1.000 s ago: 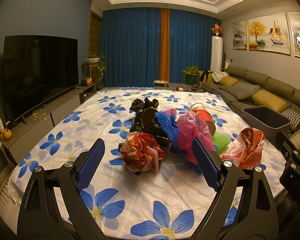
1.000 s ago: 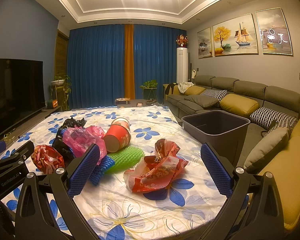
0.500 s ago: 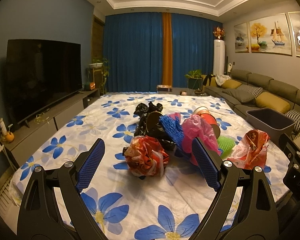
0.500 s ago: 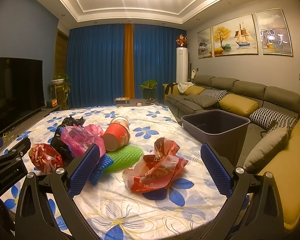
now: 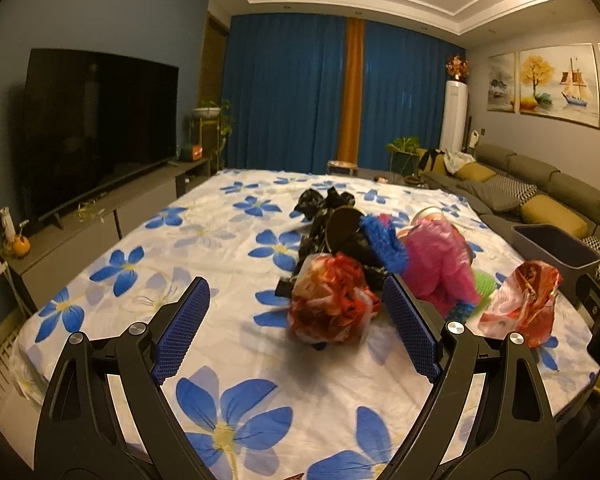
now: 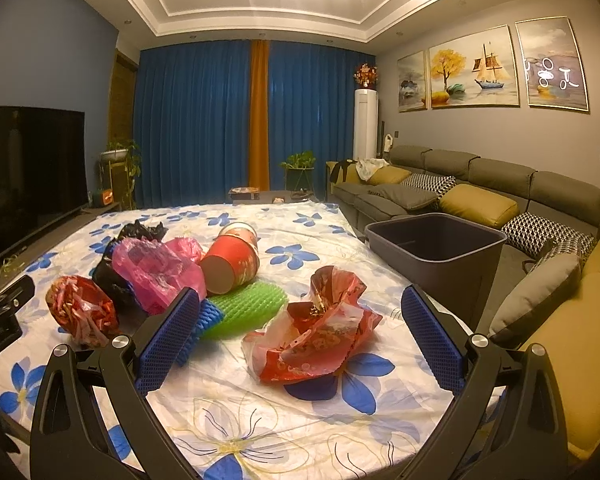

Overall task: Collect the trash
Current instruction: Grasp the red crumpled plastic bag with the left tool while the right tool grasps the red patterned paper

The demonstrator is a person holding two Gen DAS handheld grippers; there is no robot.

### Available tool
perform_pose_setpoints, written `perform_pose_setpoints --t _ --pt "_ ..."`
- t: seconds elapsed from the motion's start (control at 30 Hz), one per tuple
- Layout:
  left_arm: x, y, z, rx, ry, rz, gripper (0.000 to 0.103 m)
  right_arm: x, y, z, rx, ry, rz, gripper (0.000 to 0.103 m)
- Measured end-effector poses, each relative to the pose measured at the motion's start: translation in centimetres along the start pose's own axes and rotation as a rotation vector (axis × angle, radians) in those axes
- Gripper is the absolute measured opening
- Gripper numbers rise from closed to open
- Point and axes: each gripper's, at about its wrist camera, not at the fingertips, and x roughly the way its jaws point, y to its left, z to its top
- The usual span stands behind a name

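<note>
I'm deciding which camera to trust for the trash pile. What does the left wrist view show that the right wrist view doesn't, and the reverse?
Only the left wrist view shows the open left claw aimed at the red ball, and a brown disc on the black bag.

Only the right wrist view shows the open right claw around the red wrapper, the whole red cup and most of the green net.

Both show the pink bag, the blue net, the bin beside the table, and the sofa.
</note>
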Motion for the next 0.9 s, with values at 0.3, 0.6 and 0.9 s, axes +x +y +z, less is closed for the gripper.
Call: perform_pose_setpoints --t 0.3,0.6,0.9 --pt "2.7 0.0 -0.2 -0.004 0.018 -0.071 0.083 2.5 -0.3 -0.7 0.0 0.04 -0.006 0.091" --pt "6.3 -1.2 -0.4 0.027 0.096 -0.105 0.067 6.6 -2.0 -0.8 0.037 0.105 -0.033 0.068" --pt "8.2 -1.0 -0.4 0.023 0.143 -0.137 0.041 9.5 -3.1 -1.1 0.065 0.174 -0.01 0.056"
